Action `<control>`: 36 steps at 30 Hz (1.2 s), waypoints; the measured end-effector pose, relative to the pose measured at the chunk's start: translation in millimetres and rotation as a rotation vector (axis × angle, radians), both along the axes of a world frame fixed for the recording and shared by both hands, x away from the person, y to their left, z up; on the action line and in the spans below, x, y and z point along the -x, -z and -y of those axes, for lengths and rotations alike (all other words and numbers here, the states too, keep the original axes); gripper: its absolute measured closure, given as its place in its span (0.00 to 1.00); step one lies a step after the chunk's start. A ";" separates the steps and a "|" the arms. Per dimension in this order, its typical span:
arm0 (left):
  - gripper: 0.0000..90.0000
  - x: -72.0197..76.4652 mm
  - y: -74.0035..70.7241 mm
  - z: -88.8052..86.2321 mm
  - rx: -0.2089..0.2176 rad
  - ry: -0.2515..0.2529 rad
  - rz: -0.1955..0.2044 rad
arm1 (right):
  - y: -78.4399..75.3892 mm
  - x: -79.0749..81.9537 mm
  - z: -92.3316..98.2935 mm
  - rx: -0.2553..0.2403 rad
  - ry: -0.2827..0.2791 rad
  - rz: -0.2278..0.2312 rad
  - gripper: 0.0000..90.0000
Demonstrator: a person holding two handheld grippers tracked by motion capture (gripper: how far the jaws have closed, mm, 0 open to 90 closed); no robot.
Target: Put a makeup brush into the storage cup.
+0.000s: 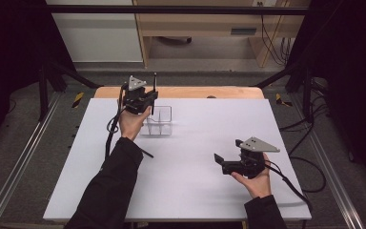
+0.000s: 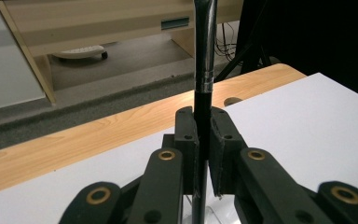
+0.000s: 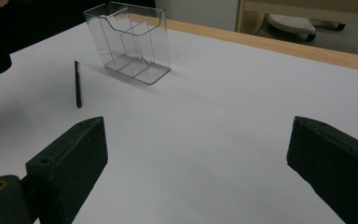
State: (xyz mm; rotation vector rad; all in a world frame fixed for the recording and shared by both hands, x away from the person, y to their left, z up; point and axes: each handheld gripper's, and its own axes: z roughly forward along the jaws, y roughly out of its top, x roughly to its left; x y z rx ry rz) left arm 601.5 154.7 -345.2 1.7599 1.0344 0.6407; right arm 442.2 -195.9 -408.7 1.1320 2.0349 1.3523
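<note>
My left gripper (image 1: 148, 98) (image 2: 204, 140) is shut on a slim black pen-like stick (image 1: 154, 81) (image 2: 205, 51) with a silver band, held upright. It hovers at the left side of a clear plastic organiser (image 1: 160, 120) (image 3: 130, 42) with several compartments, which stands at the back left of the white board. A second black pen (image 1: 146, 153) (image 3: 78, 84) lies flat on the board in front of the organiser. My right gripper (image 1: 226, 153) (image 3: 200, 158) rests low at the front right, jaws wide open with nothing between them.
The white board (image 1: 195, 191) covers a wooden table whose far edge (image 1: 195, 92) shows beyond it. Black frame posts (image 1: 43, 90) stand at both back corners. Cables (image 1: 310, 176) trail off the right side.
</note>
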 end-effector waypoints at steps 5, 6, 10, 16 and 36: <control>0.92 -3.9 3.8 0.0 -0.007 -0.015 -0.002 | -0.1 -0.1 0.1 0.001 0.001 0.001 0.06; 0.92 -4.6 4.8 0.1 -0.006 -0.016 -0.003 | -0.2 0.0 0.1 -0.001 0.001 0.000 0.06; 0.92 -6.0 8.0 1.7 -0.013 -0.012 -0.006 | -0.6 0.4 0.4 -0.003 0.001 0.003 0.06; 0.92 -6.5 15.0 0.3 -0.012 -0.020 -0.013 | -0.4 0.2 0.4 0.000 0.001 0.002 0.06; 0.92 -1.9 40.5 -5.6 -0.010 -0.029 -0.037 | 2.3 -1.0 -2.3 0.004 -0.005 -0.005 0.06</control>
